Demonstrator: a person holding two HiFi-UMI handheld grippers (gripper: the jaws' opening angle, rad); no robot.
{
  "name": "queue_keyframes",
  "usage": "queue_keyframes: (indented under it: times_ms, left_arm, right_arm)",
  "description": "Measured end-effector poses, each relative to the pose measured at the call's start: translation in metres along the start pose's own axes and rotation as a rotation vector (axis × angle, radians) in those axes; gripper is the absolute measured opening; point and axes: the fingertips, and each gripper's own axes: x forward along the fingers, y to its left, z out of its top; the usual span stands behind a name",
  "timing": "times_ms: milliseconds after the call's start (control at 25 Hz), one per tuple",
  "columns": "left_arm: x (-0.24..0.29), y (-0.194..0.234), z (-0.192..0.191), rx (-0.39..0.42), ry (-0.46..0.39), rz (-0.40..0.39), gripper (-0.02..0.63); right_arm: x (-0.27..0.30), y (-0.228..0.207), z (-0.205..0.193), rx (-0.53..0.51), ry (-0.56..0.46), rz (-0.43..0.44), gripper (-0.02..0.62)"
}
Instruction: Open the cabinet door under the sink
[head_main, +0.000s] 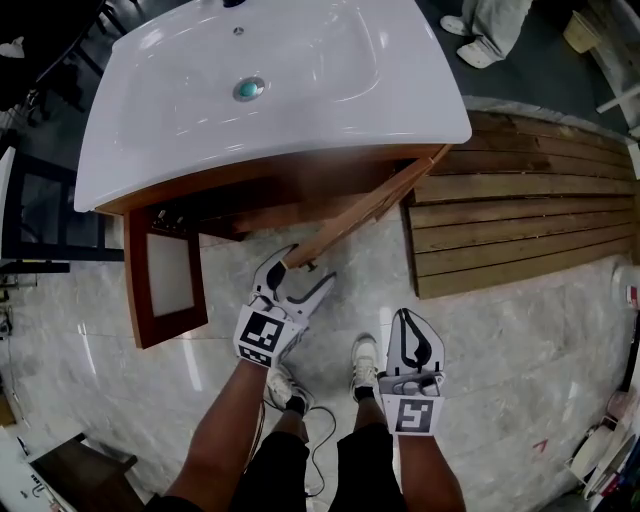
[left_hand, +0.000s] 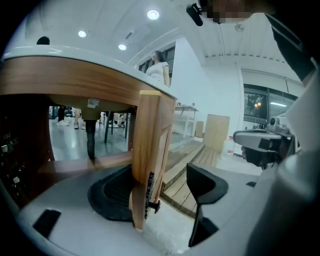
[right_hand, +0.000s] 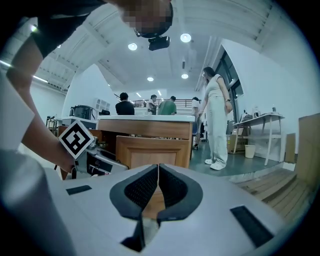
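Observation:
A white sink (head_main: 270, 90) tops a wooden cabinet. Its right door (head_main: 370, 205) stands swung out at an angle toward me. My left gripper (head_main: 305, 268) is open and straddles that door's free edge. In the left gripper view the door (left_hand: 150, 150) rests against the left pad (left_hand: 117, 192), the right pad stands apart, and a small dark knob (left_hand: 155, 205) shows on the edge. My right gripper (head_main: 408, 322) hangs shut and empty, lower right, away from the cabinet. The right gripper (right_hand: 158, 175) faces the door panel (right_hand: 155, 150).
The dark-framed left door (head_main: 165, 275) with a pale panel hangs open at the left. A slatted wooden platform (head_main: 520, 220) lies right of the cabinet. My shoes (head_main: 365, 365) stand on the marble floor. Another person's feet (head_main: 480, 45) are beyond the sink.

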Motion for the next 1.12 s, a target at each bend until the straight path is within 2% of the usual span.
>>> queue_keyframes:
  times_ms: [400, 920, 1120]
  left_arm:
    - [-0.006, -0.055, -0.007, 0.027, 0.034, -0.027, 0.337]
    - [-0.004, -0.113, -0.014, 0.045, 0.063, -0.127, 0.299]
    - [0.001, -0.137, -0.015, 0.082, 0.077, -0.201, 0.272]
  right_arm:
    - [-0.027, -0.023, -0.016, 0.032, 0.045, -0.024, 0.025]
    - [-0.045, -0.049, -0.029, 0.049, 0.079, -0.092, 0.025]
    - [-0.050, -0.056, -0.032, 0.052, 0.086, -0.114, 0.025]
